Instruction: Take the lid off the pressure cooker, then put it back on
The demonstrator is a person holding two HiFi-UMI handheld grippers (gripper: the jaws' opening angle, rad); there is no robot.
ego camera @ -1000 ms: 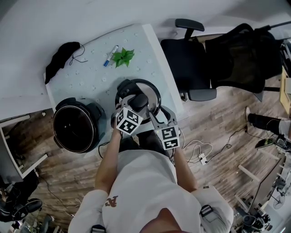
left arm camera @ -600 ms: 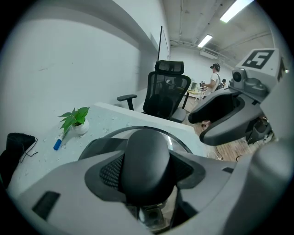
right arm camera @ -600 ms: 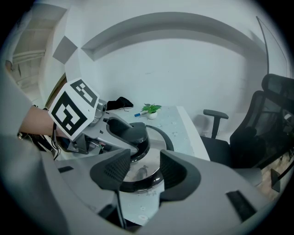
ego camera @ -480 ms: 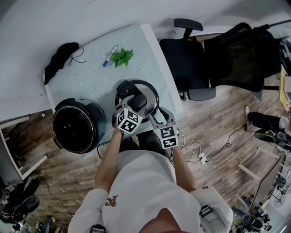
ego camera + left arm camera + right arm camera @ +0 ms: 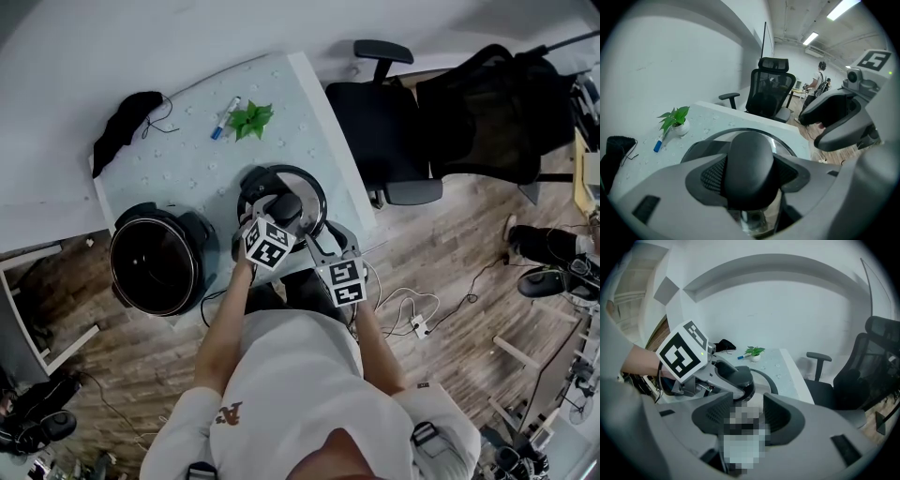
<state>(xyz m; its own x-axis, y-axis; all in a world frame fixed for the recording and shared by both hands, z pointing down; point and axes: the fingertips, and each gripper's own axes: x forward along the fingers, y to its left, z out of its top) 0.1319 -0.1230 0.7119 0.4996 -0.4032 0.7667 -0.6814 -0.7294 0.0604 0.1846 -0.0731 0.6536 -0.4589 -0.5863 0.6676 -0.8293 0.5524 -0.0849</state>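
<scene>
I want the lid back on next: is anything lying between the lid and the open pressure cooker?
Nothing visible. The table strip between the lid and the open pressure cooker is bare; the marker and plant sit farther back.

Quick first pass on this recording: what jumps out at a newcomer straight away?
The open pot sits at the table's left corner in the head view, its glass lid lying apart on the table, nearer the person. The left gripper has the lid's black knob between its jaws, which are opening, while the right gripper hovers beside it, open.
</scene>
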